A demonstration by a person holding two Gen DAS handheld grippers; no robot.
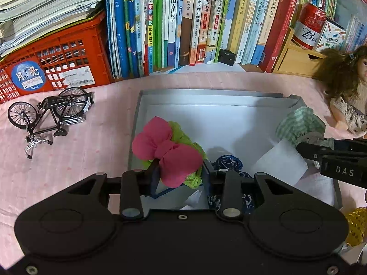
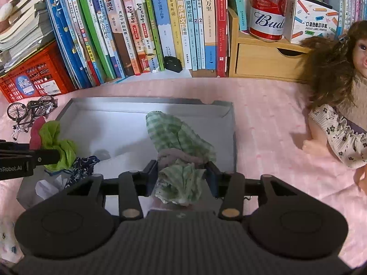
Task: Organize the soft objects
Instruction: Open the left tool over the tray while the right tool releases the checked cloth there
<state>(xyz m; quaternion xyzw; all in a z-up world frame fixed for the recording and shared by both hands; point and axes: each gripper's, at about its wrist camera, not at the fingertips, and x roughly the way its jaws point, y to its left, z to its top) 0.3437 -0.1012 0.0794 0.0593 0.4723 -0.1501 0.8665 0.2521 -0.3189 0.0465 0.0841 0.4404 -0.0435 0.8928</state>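
Observation:
A grey box (image 1: pixel 137 105) with a white inside sits on the pink cloth; it also shows in the right wrist view (image 2: pixel 231 123). My left gripper (image 1: pixel 181 171) is shut on a pink and lime-green cloth bundle (image 1: pixel 169 146) and holds it over the box's left side. My right gripper (image 2: pixel 183 174) is shut on a green checked cloth (image 2: pixel 176 135) with a mauve piece, over the box's right side. That cloth shows in the left wrist view (image 1: pixel 298 123). A dark blue patterned cloth (image 1: pixel 227 162) and a white cloth (image 1: pixel 282 160) lie in the box.
A model bicycle (image 1: pixel 45 112) lies left of the box. A red crate (image 1: pixel 52 61), a row of books (image 1: pixel 195 23), a wooden drawer unit (image 2: pixel 263 57) with a red can (image 2: pixel 267 9) line the back. A doll (image 2: pixel 339 119) lies at the right.

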